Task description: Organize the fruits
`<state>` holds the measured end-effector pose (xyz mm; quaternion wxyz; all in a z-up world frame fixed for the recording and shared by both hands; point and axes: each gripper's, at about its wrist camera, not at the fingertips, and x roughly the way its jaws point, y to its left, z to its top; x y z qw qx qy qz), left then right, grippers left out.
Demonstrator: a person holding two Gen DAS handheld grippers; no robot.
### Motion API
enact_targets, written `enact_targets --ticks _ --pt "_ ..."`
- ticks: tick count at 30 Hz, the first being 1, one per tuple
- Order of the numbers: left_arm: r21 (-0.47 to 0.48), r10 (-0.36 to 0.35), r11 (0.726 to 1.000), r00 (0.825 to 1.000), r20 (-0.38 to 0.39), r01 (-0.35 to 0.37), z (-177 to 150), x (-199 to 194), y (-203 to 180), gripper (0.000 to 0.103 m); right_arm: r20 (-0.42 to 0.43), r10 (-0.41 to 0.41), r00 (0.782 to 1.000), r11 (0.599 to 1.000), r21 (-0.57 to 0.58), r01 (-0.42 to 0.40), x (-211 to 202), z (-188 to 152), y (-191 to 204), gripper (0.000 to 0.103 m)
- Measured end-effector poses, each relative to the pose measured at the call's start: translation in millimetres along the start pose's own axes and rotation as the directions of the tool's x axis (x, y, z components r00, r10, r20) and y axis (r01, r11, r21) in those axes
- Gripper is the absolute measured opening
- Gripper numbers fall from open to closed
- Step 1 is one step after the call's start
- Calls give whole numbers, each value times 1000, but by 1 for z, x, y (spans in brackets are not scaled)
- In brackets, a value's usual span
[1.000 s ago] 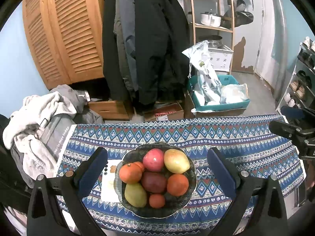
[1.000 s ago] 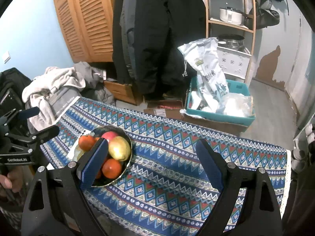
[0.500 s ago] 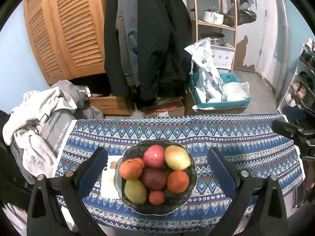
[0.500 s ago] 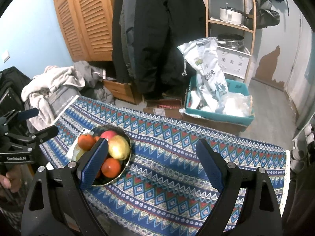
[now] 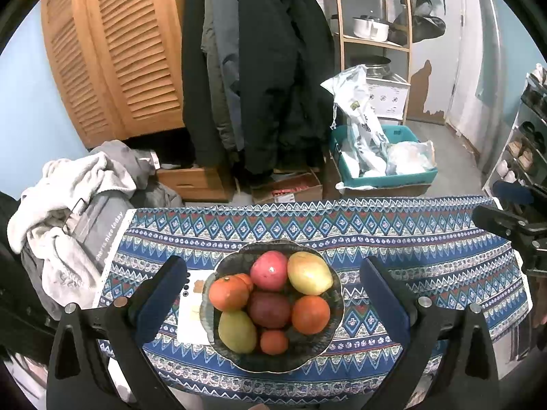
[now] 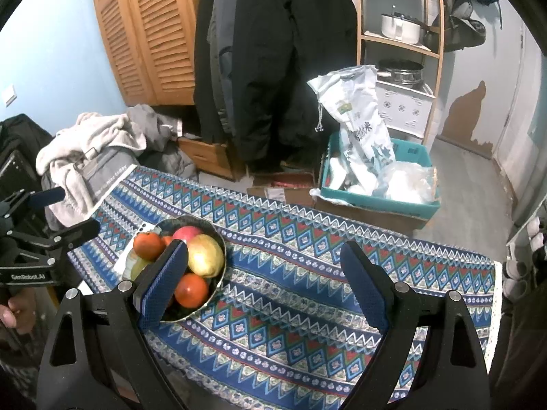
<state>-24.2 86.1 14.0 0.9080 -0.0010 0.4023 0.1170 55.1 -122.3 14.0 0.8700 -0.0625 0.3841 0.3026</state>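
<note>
Above the bowl (image 5: 336, 302) of fruits (image 5: 270, 290) hangs the left claw (image 5: 273, 294), jaws wide and empty; the right claw (image 6: 265, 282), equally wide, hovers beside the bowl over bare patterned counter (image 6: 307, 294). Best to lower straight onto one top fruit, pads clear of neighbours. Beyond the bowl: coats (image 5: 259, 68), louvred doors (image 5: 112, 51).
</note>
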Motion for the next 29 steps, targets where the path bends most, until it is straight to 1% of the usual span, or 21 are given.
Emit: enact_targets --ticks 14,21,29 --pt "17 -2 1000 1000 7 1 0 -4 -5 102 1 -1 1000 1000 1 1 0 0 0 89" --pt "28 23 999 1000 20 -23 -1 -4 -8 102 -1 -1 1000 1000 -2 1 -1 0 0 89" --pt "10 1 1000 1000 13 -1 -1 -4 -5 102 -3 -2 1000 1000 -2 2 -1 -1 -1 89"
